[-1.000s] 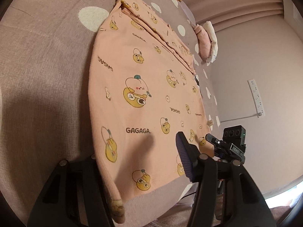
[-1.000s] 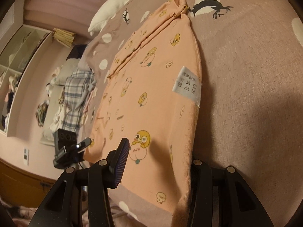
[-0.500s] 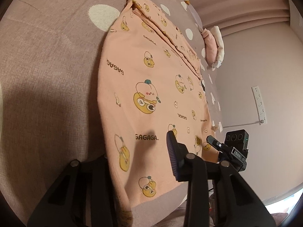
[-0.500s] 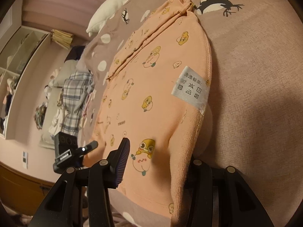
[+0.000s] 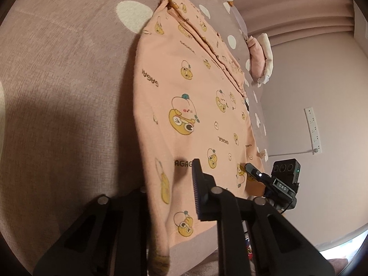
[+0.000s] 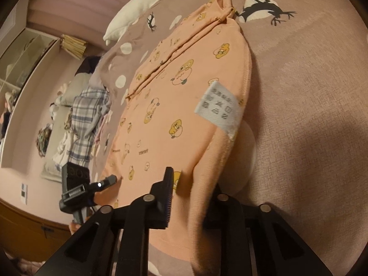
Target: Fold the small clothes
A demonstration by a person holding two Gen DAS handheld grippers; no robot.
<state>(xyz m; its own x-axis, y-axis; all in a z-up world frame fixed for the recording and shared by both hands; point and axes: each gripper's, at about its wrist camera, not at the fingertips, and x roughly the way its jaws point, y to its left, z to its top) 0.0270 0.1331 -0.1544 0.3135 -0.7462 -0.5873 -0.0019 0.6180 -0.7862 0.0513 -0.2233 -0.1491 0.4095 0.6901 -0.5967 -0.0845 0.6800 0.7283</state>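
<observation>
A small peach shirt (image 5: 193, 105), printed with yellow cartoon ducks and the word GAGAGA, lies spread on a bed with a mauve bedspread (image 5: 64, 73) dotted with white spots. The left tongs (image 5: 171, 193) straddle the near left edge of the shirt: the ribbed right pad rests over the cloth, the other finger sits on the outer side of the lifted edge, and the fabric rises between them, but I cannot tell whether they are pressed onto it. The right tongs (image 6: 191, 197) stand the same way at the near right edge, where the cloth is raised into a fold between the ribbed left pad and the far finger; again the pictures do not show whether the grip has closed. A white care label (image 6: 217, 108) sticks out from the shirt's right side seam, just above that lifted fold. In the left wrist view the other handheld device (image 5: 283, 184) shows past the shirt's far corner, with a power strip (image 5: 312, 128) on the wall behind. In the right wrist view a plaid garment (image 6: 87, 119) lies beyond the bed's left side, and a white pillow (image 6: 138, 11) sits near the head of the bed.
</observation>
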